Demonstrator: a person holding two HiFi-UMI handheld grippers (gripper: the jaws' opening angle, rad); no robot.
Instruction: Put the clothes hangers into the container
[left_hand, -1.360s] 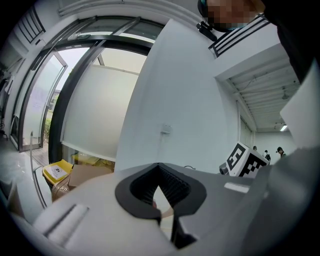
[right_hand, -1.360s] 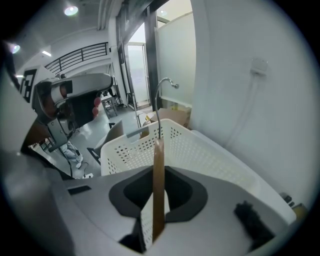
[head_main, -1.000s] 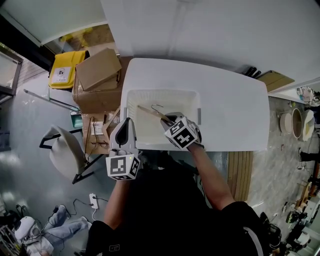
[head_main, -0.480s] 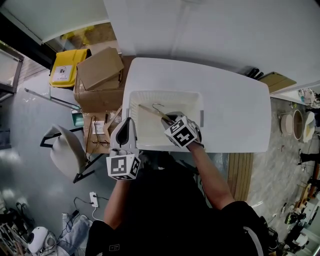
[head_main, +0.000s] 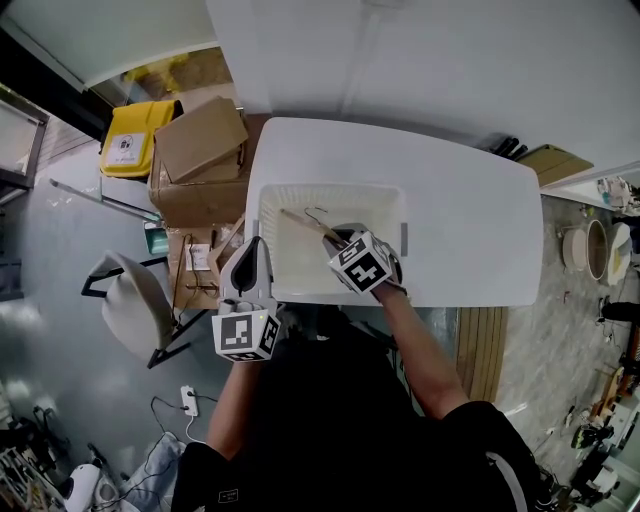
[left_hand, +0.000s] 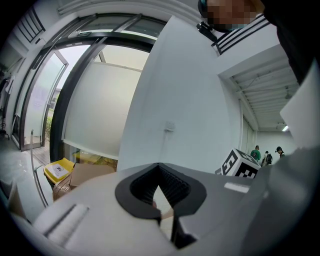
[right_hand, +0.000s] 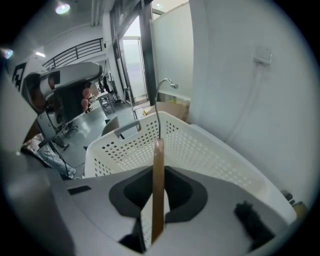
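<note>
Clothes hanger, wooden with a metal wire hook, is clamped at one end of its bar between the jaws of the right tool. In the right gripper view the bar is seen standing edge-on between the dark pads, with the hook rising past the far rim of the container. The hanger is held over the inside of the white perforated laundry basket, above its near half, with the bar running far-left from the tool. Whether it touches the basket floor cannot be told.

The basket is set on the white desk, at the near edge and toward the left end. Its perforated wall and a handle slot are shown in the right gripper view.

The left tool is held just off the near-left corner of the basket, beyond the desk edge, pointing almost level. Its jaws are seen closed together in the left gripper view, with nothing gripped between them. The marker cube of the right tool is visible at that view's right.

Cardboard boxes and a yellow package are seen on the floor left of the desk, with a chair nearer.
</note>
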